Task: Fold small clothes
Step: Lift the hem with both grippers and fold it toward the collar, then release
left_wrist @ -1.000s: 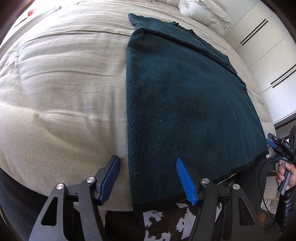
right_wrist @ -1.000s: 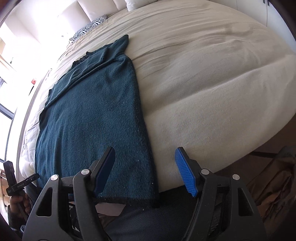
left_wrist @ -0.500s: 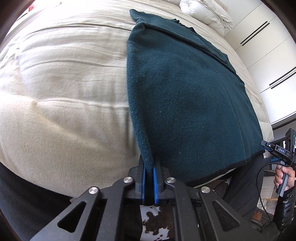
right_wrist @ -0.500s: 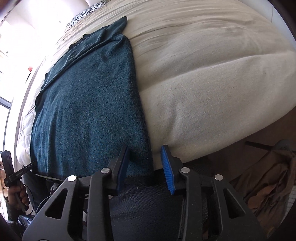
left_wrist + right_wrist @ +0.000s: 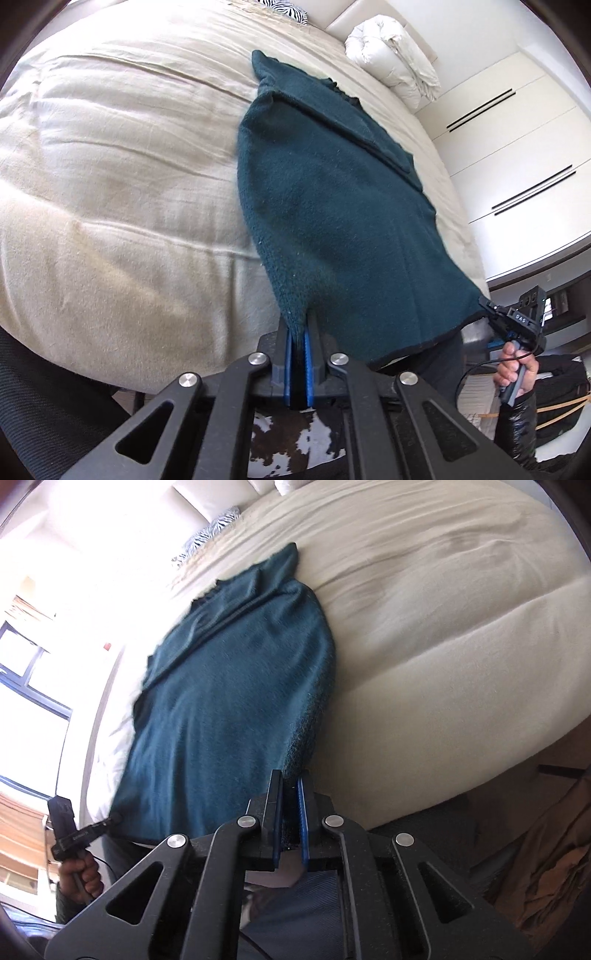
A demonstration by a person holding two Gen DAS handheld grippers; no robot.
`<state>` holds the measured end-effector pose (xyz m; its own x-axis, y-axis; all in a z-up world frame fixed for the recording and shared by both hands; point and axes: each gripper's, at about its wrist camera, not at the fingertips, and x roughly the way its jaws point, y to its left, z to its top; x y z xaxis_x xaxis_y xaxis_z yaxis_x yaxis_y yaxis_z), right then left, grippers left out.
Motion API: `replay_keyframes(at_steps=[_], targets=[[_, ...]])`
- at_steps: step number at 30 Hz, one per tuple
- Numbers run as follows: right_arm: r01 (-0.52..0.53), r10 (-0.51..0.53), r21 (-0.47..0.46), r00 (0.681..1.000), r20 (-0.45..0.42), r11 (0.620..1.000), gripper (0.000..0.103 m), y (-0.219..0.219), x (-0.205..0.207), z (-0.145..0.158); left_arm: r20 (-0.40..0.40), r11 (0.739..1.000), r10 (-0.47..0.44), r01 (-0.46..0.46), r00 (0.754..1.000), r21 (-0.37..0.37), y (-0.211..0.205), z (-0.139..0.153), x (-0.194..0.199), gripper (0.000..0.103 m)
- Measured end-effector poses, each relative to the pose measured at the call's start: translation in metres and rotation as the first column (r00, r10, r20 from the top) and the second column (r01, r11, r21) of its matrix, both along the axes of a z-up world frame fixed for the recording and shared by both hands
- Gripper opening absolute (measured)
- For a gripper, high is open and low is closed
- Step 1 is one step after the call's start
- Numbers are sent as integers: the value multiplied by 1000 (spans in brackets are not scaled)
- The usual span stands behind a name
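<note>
A dark teal knit sweater lies lengthwise on a cream bed, its far end folded over. My left gripper is shut on the near left corner of its hem and lifts it off the bed. My right gripper is shut on the near right corner of the sweater, also raised. The right gripper also shows in the left wrist view, pinching its corner. The left gripper shows in the right wrist view.
A white rolled duvet and a zebra-print pillow lie at the head of the bed. White wardrobe doors stand at the right. A bright window is at the left. A cowhide rug lies below.
Both grippers went from open to shut on the sweater's near hem corners. They have since risen, and the near edge now hangs lifted off the bed.
</note>
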<state>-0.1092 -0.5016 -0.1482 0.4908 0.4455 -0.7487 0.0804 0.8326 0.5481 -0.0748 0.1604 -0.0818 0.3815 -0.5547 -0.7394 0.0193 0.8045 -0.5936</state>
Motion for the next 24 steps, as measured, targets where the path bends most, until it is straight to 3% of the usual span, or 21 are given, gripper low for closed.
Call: replay_keyframes(at_steps=[6,11,15,24], targets=[[40,-55,172,995,83,984,6,-1,25,23,25,983,75,-69,997,-172,21,20,22,6],[47,-74,224,991,114,974,6,5,60,33,47,958,121,-104,992,-269,27,35,50,6],[63,-95,249,988,118,966,6,5,93,37,14,924,169,-153,986,-350,34,33,77,6],[143,-186,322,977,108,936,6,-11,185,35,-36,863,265,-254,963,-437,48,27,162,6]])
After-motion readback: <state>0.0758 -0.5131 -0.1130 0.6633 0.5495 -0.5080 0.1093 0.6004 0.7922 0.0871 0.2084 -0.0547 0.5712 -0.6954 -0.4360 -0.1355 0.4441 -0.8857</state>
